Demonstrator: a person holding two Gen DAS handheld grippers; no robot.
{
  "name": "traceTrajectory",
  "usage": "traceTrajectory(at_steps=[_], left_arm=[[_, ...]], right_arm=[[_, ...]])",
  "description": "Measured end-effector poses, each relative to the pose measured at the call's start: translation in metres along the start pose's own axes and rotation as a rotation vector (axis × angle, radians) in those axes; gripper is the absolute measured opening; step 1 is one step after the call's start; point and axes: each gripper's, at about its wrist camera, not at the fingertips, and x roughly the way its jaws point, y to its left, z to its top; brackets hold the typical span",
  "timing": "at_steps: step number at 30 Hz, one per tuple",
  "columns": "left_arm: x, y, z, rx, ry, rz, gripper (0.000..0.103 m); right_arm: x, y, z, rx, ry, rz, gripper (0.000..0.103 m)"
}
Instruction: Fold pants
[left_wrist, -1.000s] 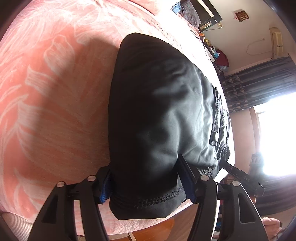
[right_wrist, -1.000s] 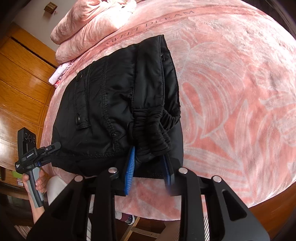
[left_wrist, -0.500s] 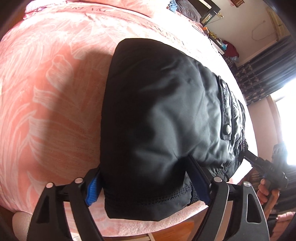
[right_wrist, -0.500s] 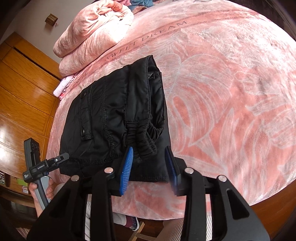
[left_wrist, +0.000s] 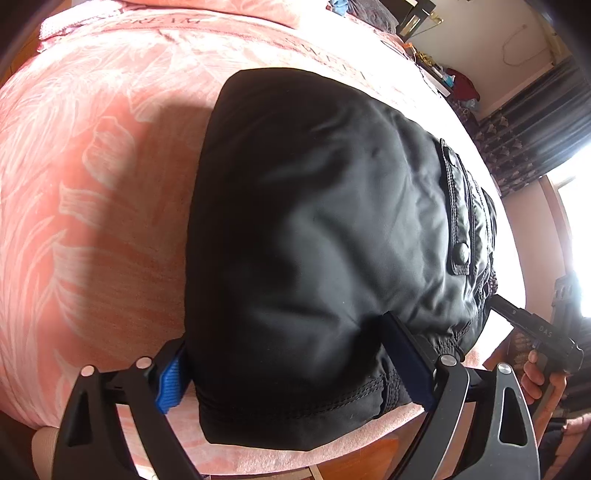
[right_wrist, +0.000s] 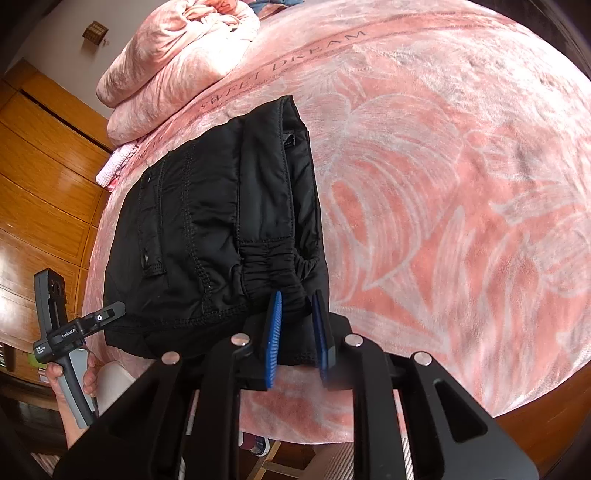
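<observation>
Folded black pants (right_wrist: 221, 236) lie on the pink bedspread (right_wrist: 443, 184); both grippers' jaws gape, gripping nothing.

Black grippers (right_wrist: 295, 339) (blue pads (right_wrist: 274, 343), silver screws)

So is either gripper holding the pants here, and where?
Left gripper is open, only straddling the pants at their folded end. Right gripper has its tips flanking the gathered waistband; whether they pinch it cannot be told.

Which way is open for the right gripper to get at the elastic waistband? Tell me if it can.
Probably yes. The right gripper is open, its fingers straddling the gathered waistband at the near edge of the folded pants; nothing lies between them.
</observation>
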Motion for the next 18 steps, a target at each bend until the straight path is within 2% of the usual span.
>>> traceTrajectory(at_steps=[1, 2, 4, 6, 9, 12, 16, 18], left_arm=[[0.000, 0.001, 0.002, 0.004, 0.006, -0.002, 0.093], [0.000, 0.002, 0.004, 0.011, 0.010, 0.000, 0.093], [-0.002, 0.004, 0.010, 0.041, -0.009, 0.022, 0.094], [-0.004, 0.004, 0.018, 0.076, -0.028, 0.026, 0.094], [0.001, 0.005, 0.028, 0.084, -0.006, -0.009, 0.094], [0.010, 0.007, 0.034, 0.085, 0.017, -0.052, 0.096], [0.022, 0.019, 0.039, 0.086, 0.043, -0.135, 0.098], [0.030, 0.025, 0.042, 0.075, 0.065, -0.180, 0.099]], right_arm=[[-0.004, 0.002, 0.001, -0.008, -0.007, 0.000, 0.029], [-0.008, 0.002, 0.001, -0.015, -0.015, 0.010, 0.038], [-0.016, 0.001, 0.005, -0.014, -0.031, 0.046, 0.043], [-0.020, -0.005, 0.011, 0.007, -0.041, 0.084, 0.060], [-0.016, -0.013, 0.022, 0.017, -0.031, 0.153, 0.061], [-0.005, -0.022, 0.031, 0.036, -0.002, 0.260, 0.062], [0.018, -0.042, 0.034, 0.078, 0.047, 0.415, 0.067], [0.030, -0.054, 0.034, 0.119, 0.076, 0.452, 0.067]])
